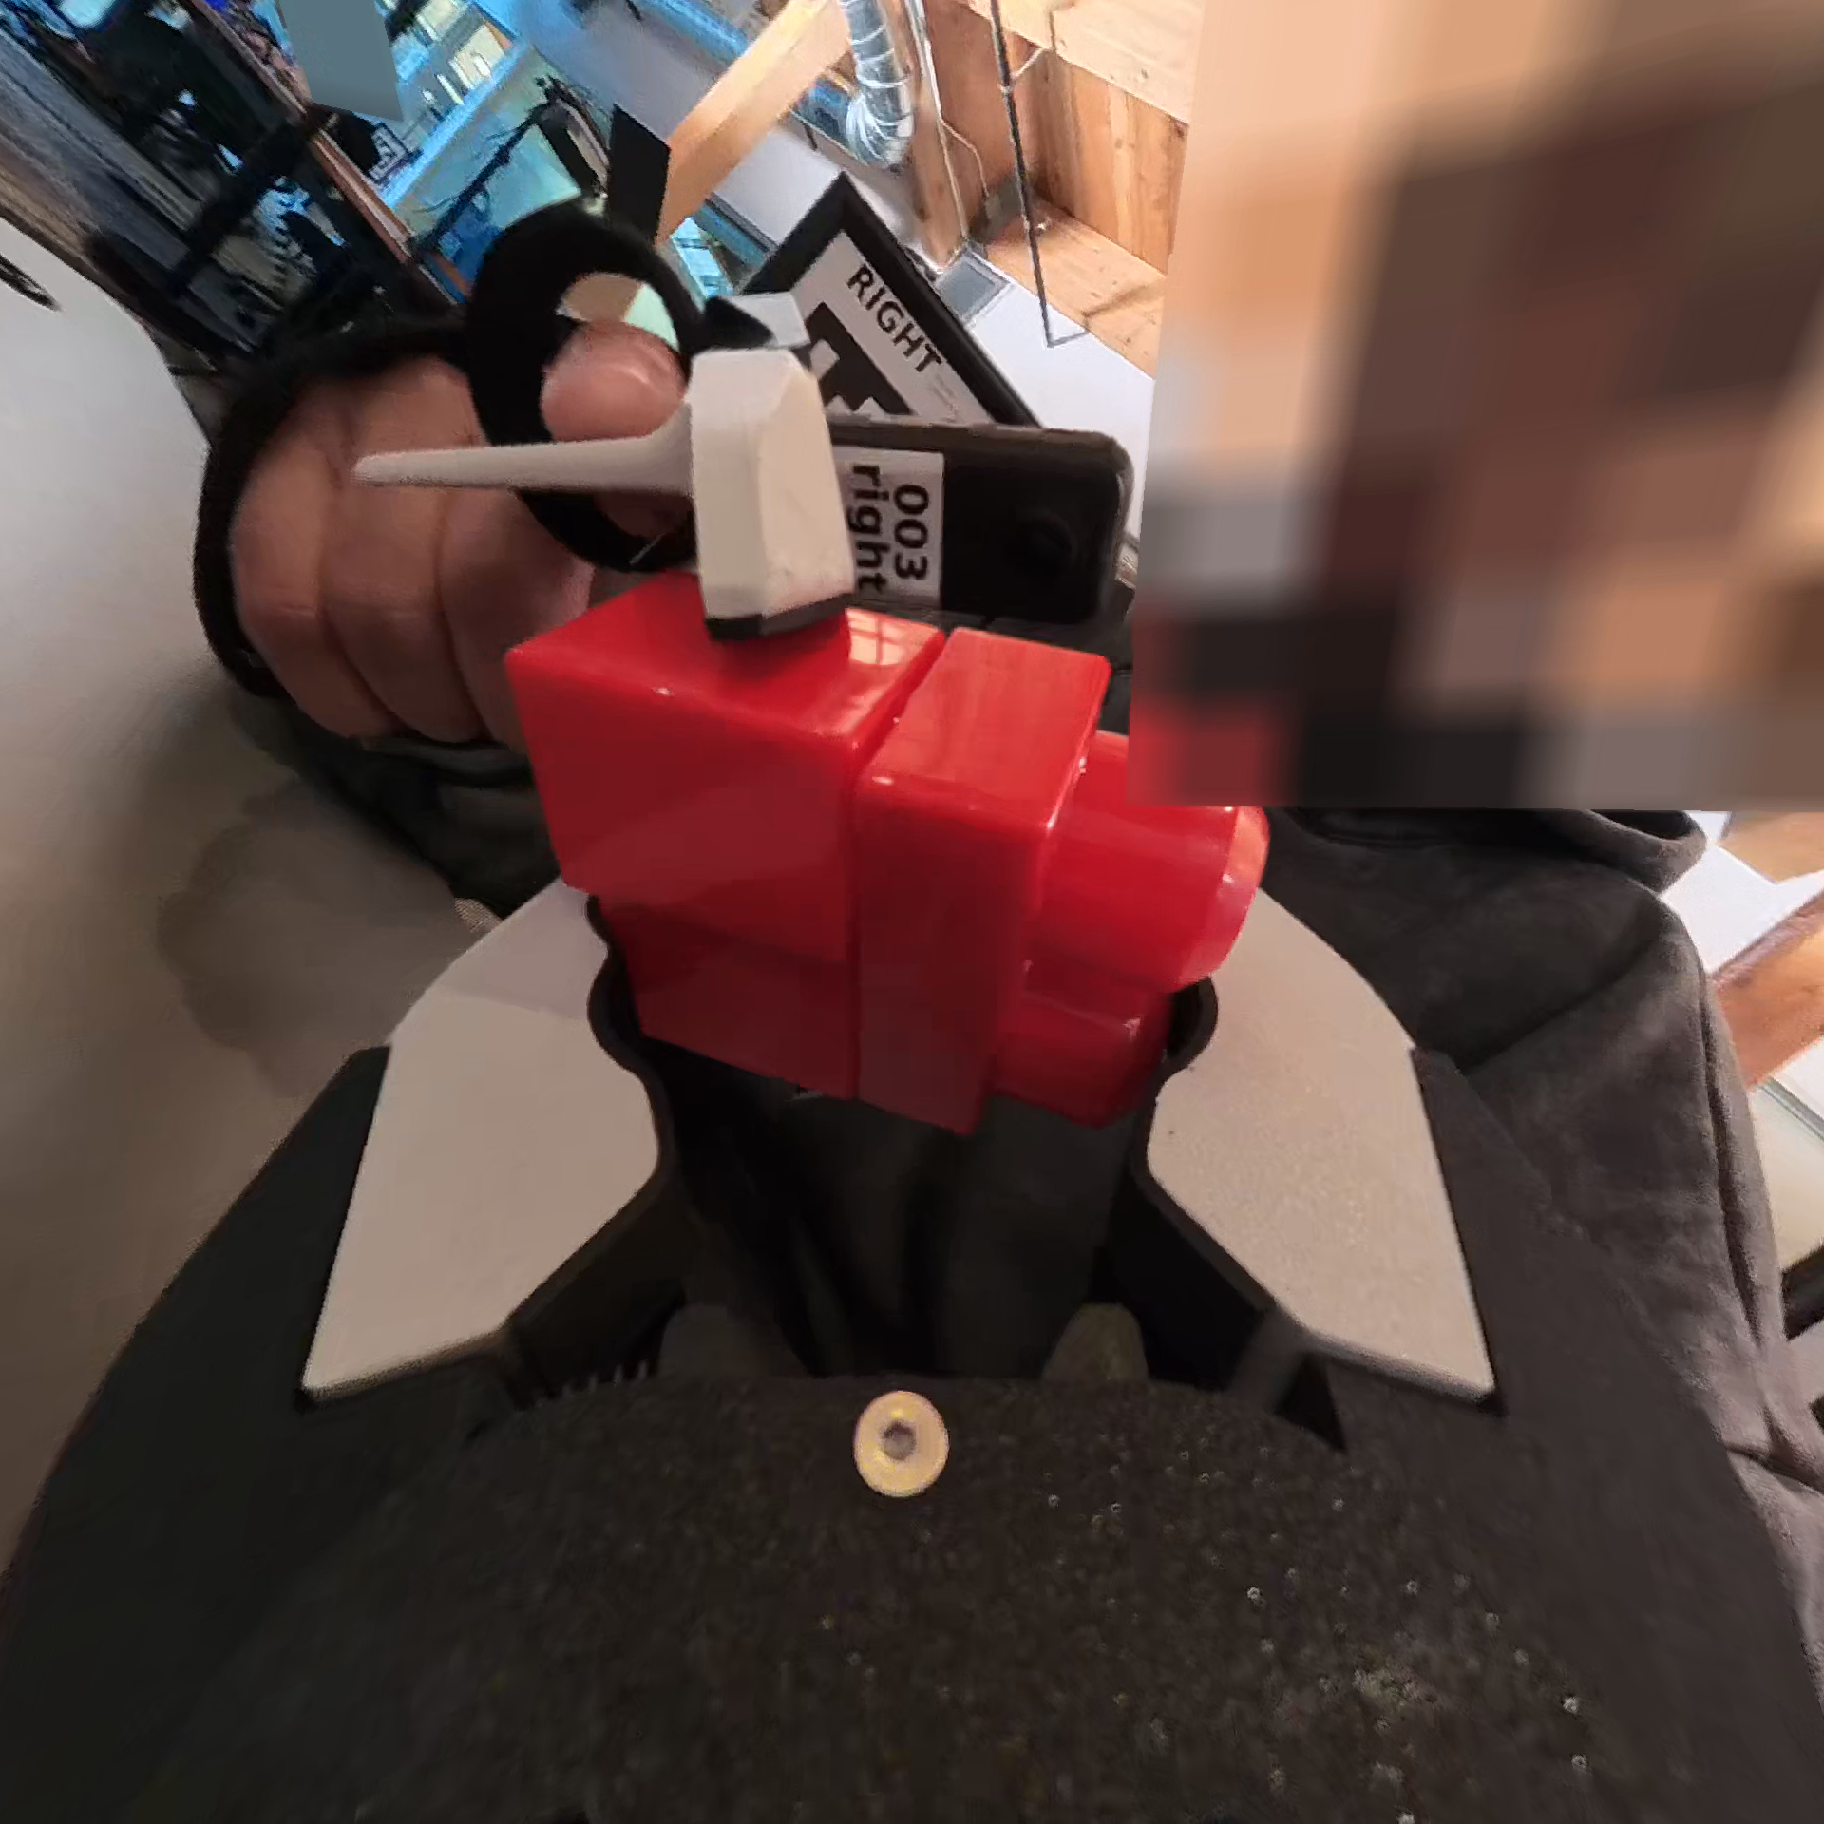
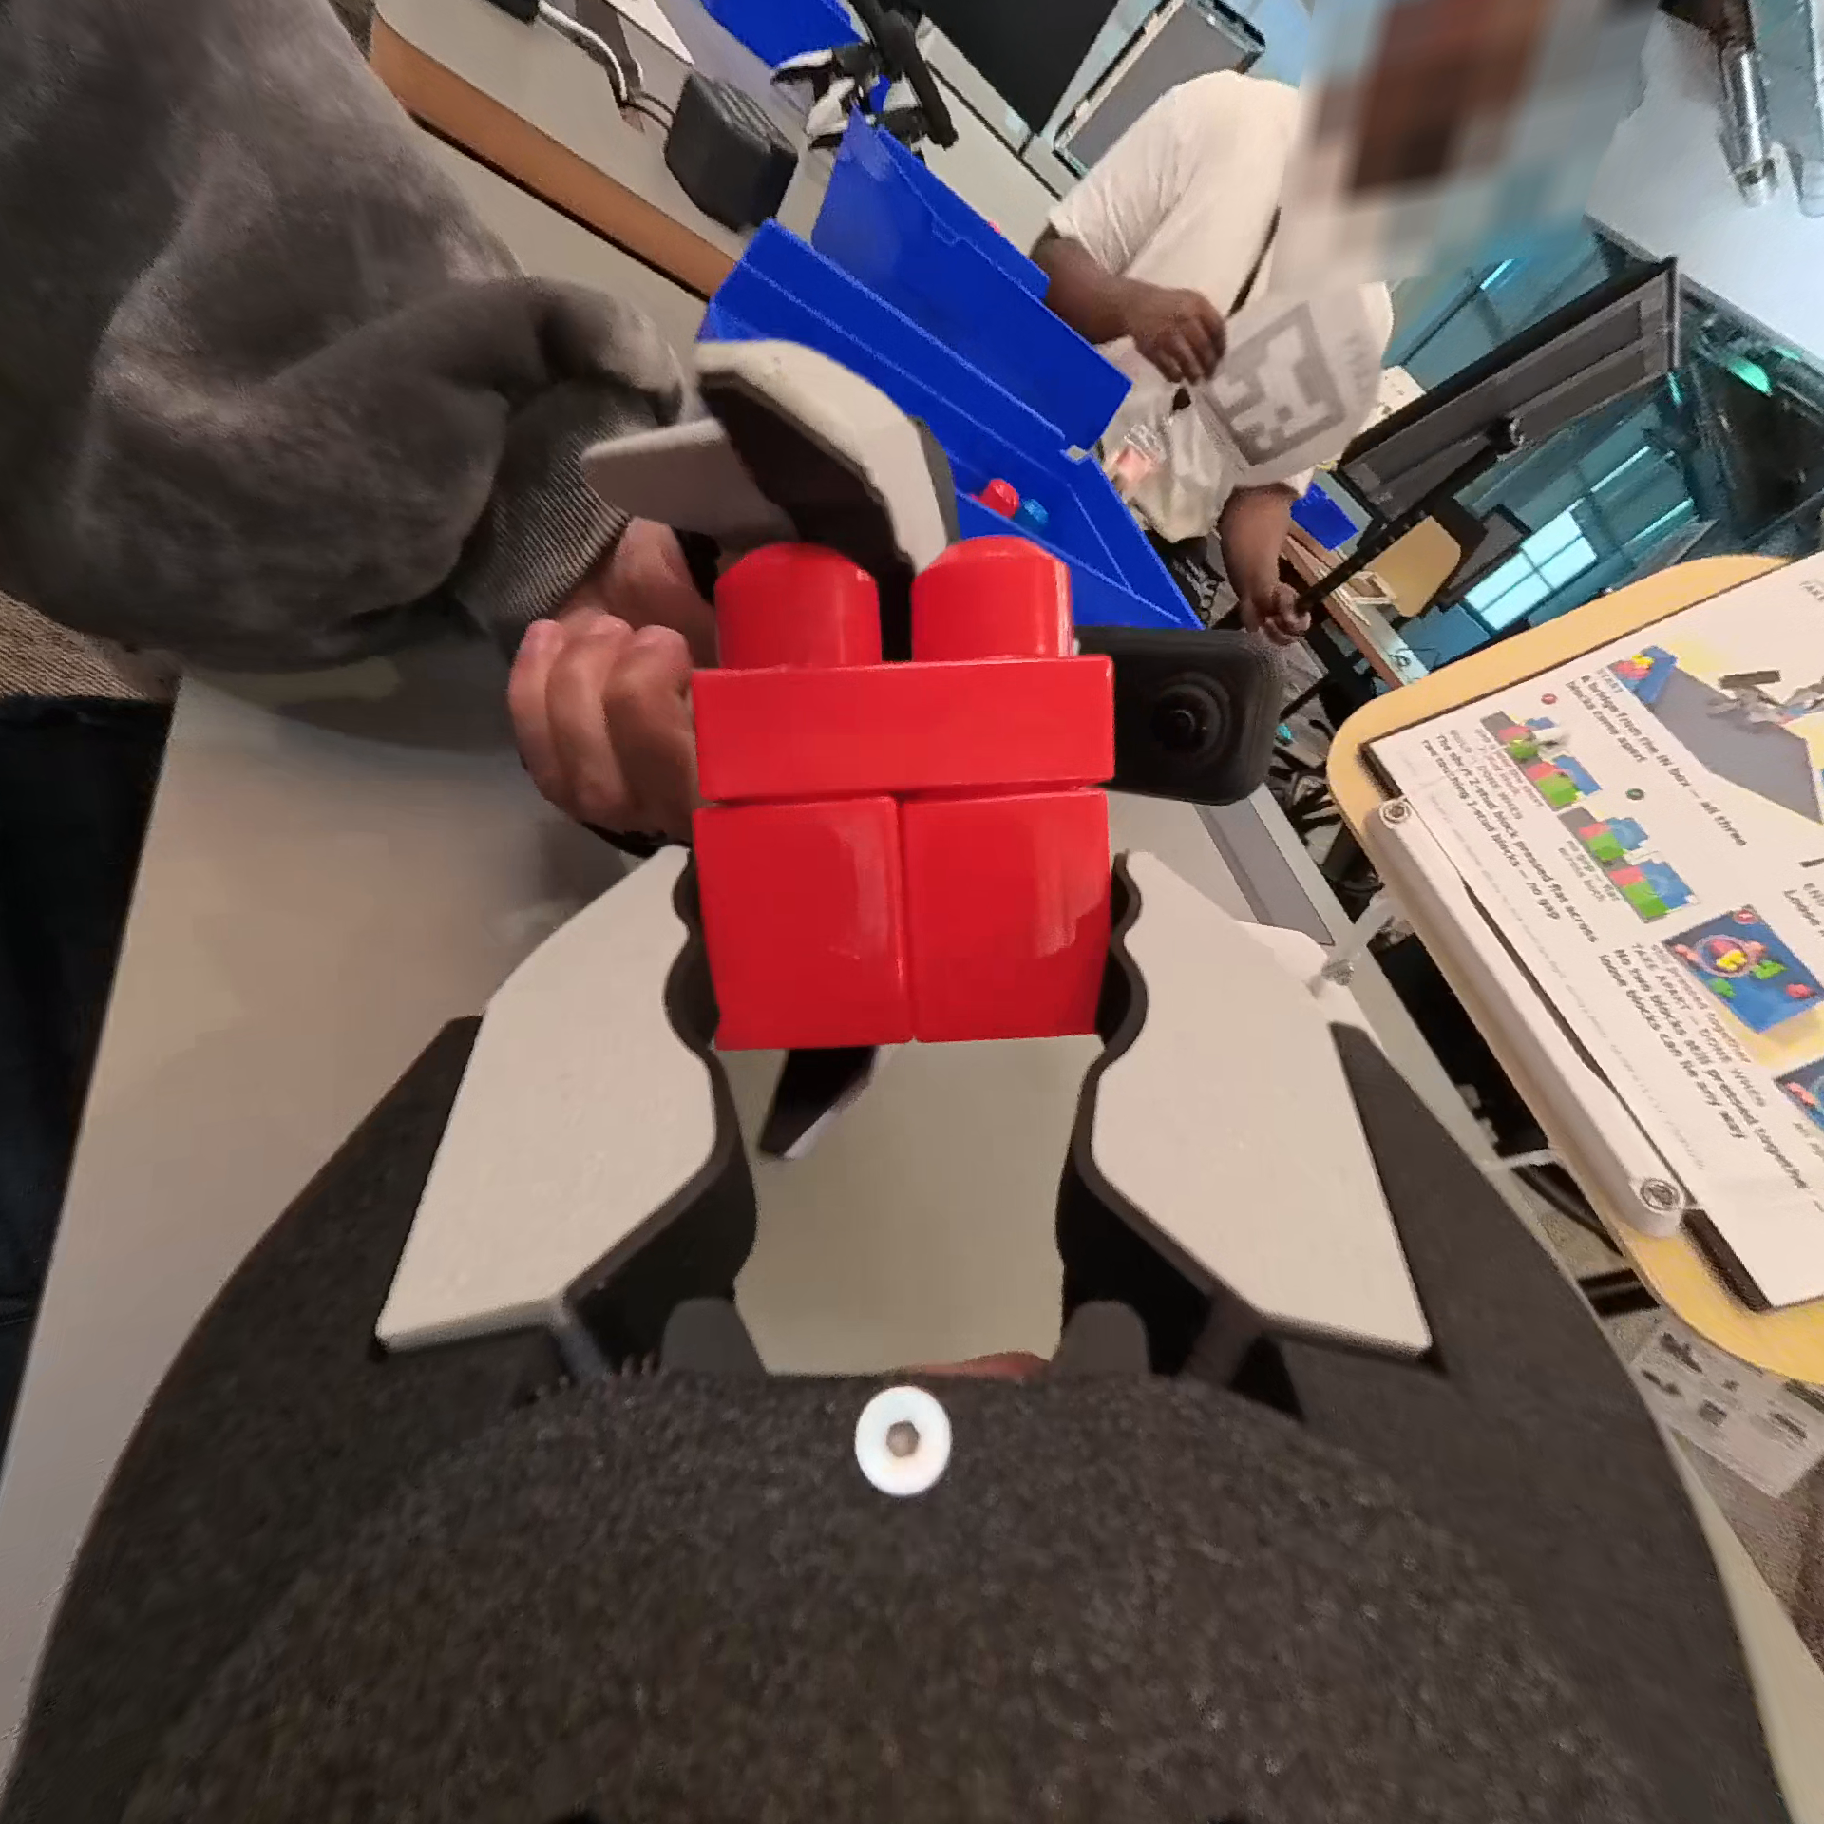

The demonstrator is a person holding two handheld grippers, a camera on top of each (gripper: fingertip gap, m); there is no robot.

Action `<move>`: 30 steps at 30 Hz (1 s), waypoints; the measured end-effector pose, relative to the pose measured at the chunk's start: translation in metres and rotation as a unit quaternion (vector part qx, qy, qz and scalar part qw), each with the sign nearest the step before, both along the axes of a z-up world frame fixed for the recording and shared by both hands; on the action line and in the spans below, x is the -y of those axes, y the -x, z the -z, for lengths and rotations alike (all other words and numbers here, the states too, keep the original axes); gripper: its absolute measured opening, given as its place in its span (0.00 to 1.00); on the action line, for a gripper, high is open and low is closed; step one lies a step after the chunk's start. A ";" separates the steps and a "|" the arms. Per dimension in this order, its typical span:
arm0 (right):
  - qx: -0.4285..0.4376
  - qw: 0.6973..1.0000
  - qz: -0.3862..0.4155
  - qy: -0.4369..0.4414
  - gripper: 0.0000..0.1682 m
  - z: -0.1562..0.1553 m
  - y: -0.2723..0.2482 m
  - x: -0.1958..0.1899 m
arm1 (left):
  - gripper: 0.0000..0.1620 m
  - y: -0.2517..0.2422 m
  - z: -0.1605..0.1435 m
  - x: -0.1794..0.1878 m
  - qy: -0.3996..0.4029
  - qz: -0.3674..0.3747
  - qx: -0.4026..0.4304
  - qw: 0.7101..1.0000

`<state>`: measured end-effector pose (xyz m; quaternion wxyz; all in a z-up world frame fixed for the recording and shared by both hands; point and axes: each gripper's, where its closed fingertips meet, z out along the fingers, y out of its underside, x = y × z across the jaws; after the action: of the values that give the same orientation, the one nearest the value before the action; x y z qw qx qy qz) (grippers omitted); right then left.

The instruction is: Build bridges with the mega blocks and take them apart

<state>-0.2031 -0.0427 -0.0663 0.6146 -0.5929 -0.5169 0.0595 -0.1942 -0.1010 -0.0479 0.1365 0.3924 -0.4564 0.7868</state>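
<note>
Red plastic block bridge (image 2: pixel 903 790): held mid-air, clear of grey tabletop (image 2: pixel 296 987), for pulling apart.
Right gripper (image 2: pixel 903 948): clamped on bridge's two legs.
Left gripper (image 1: pixel 903 977): clamped on bridge's studded span.

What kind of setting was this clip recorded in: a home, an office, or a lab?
Most likely a lab or workshop used for data collection. Blue bins stand on a long worktable, an illustrated instruction sheet is clipped to a board, and another person works nearby. Exposed wooden beams and ducting show overhead.

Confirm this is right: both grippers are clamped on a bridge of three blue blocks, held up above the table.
Wrong on colour. The bridge is red: a two-stud block across two single blocks, as the right wrist view shows. The right gripper clamps the lower blocks, and the left gripper clamps the bridge too.
</note>
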 end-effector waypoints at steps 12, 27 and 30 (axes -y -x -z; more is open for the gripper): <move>0.074 0.997 0.025 -0.021 0.45 0.006 -0.005 -0.004 | 0.71 -0.009 0.005 -0.028 0.030 -0.041 -0.042 0.998; 0.073 0.996 -0.033 0.047 0.45 0.026 0.007 0.011 | 0.61 0.002 0.011 -0.015 0.015 0.049 -0.053 0.997; 0.079 0.994 -0.041 0.062 0.45 0.030 0.006 0.013 | 0.61 0.002 0.015 -0.013 0.011 0.062 -0.062 0.996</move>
<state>-0.2095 -0.0561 -0.0964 0.5310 -0.6115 -0.5825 0.0698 -0.1960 -0.0884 -0.0624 0.2172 0.4101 -0.4614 0.7561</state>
